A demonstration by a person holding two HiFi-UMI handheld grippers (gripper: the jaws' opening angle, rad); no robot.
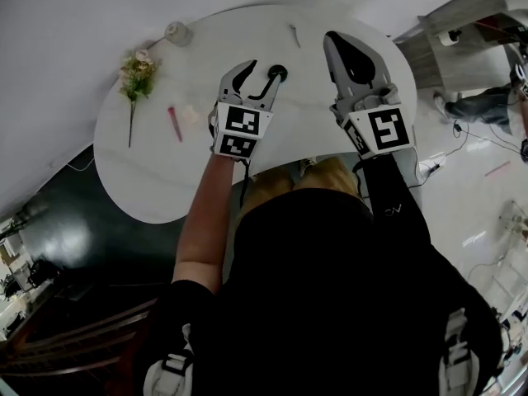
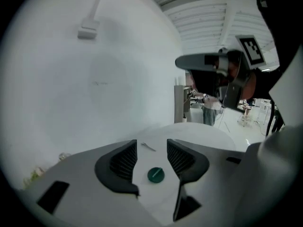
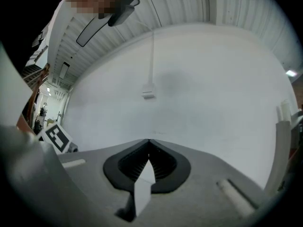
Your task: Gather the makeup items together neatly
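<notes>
The white table (image 1: 157, 180) carried the makeup scattered well apart, so the gathering looked barely begun. The left gripper (image 1: 257, 77) hung low, its 2 jaws wide, framing the dark round compact (image 2: 155, 175), which lay ungripped on the table; that looked like a lineup for a pick. The right gripper (image 3: 149, 143) was raised, jaws pressed together on nothing, likely idle. Off left lay a flower sprig (image 1: 137, 73) and a pink stick (image 1: 175, 124), with a thin pin (image 1: 294, 35) beyond.

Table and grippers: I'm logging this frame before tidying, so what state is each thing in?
left gripper: open, nothing gripped.
right gripper: shut, empty, held above the table.
green round lid: lying flat on the table, seen between the left jaws, untouched.
red stick: lying flat, on its own.
flower sprig: lying on its side.
</notes>
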